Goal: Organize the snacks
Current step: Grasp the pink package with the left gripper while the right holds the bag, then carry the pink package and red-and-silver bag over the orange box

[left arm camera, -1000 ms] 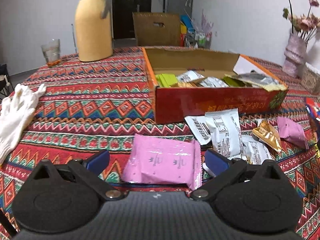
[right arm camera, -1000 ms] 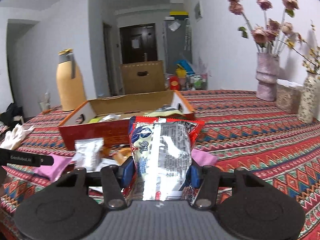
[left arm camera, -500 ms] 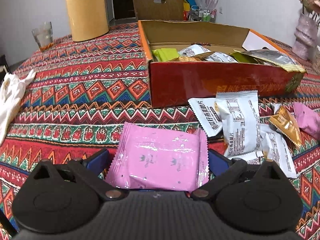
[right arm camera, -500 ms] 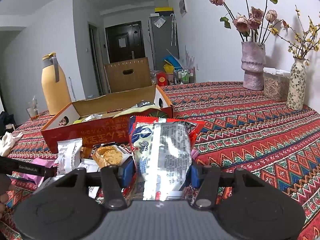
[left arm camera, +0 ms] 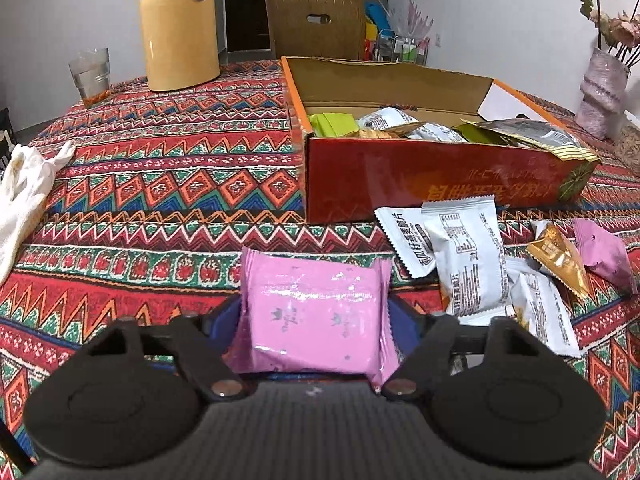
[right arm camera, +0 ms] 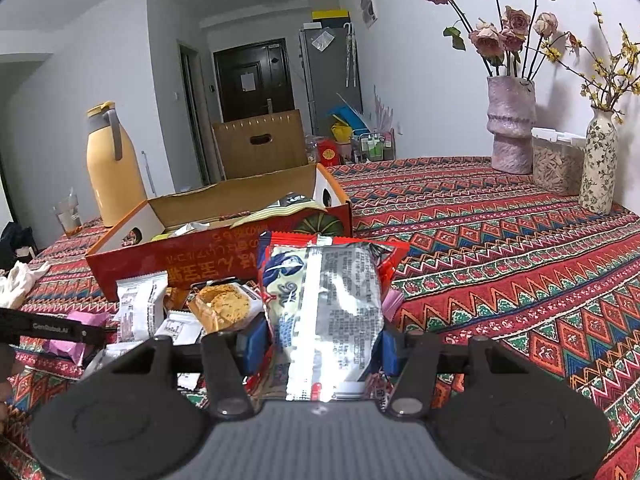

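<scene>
The left gripper [left arm camera: 314, 316] has its jaws closing on a pink snack pack [left arm camera: 312, 312], and the blue pads touch both sides of it. The right gripper [right arm camera: 324, 340] holds a red and silver snack bag [right arm camera: 324, 304] tight between its jaws. The open red box [left arm camera: 432, 176] sits in the middle of the surface [left arm camera: 160, 184] with snacks inside. White packs [left arm camera: 460, 256] lie loose in front of it.
</scene>
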A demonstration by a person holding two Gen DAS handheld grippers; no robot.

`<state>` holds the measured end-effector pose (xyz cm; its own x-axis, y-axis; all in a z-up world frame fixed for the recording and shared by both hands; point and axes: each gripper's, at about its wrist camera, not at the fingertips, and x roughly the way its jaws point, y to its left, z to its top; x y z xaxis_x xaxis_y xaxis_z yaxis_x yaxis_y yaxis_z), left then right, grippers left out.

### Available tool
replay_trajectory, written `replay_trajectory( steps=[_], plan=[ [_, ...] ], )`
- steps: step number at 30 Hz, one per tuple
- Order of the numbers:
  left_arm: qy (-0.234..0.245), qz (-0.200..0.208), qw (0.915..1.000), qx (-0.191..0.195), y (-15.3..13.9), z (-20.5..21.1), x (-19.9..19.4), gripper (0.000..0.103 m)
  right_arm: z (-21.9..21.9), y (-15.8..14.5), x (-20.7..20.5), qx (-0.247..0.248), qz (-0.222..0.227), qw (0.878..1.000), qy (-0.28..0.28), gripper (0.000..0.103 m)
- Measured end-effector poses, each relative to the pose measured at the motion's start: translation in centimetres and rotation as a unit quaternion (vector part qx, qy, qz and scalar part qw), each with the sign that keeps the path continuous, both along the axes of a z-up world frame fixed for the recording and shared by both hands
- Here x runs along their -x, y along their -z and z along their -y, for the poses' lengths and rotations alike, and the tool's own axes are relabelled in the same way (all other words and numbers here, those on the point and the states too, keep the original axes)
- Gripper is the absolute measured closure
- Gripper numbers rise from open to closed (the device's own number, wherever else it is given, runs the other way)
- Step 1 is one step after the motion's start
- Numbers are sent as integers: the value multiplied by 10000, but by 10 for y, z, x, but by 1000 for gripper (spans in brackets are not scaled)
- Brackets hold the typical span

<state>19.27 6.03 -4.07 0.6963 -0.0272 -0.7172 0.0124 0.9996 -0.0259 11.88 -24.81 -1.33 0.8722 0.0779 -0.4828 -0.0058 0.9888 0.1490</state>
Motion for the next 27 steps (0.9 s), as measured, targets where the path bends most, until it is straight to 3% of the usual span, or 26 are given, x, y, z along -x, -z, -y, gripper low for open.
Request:
replay_trajectory(
  steps=[3, 11, 27],
  plan=[
    [3, 67, 10000, -32, -1, 0, 5, 37, -1, 0, 1, -1, 1, 10000, -36, 49],
    [-25, 342, 9994, -50, -10, 0, 21, 38, -2, -1, 0, -3, 14, 9999, -107, 49],
    [-31, 1260, 9919, 177, -65, 18, 24, 38, -19, -30, -27, 99, 484, 9982, -345, 49]
  ],
)
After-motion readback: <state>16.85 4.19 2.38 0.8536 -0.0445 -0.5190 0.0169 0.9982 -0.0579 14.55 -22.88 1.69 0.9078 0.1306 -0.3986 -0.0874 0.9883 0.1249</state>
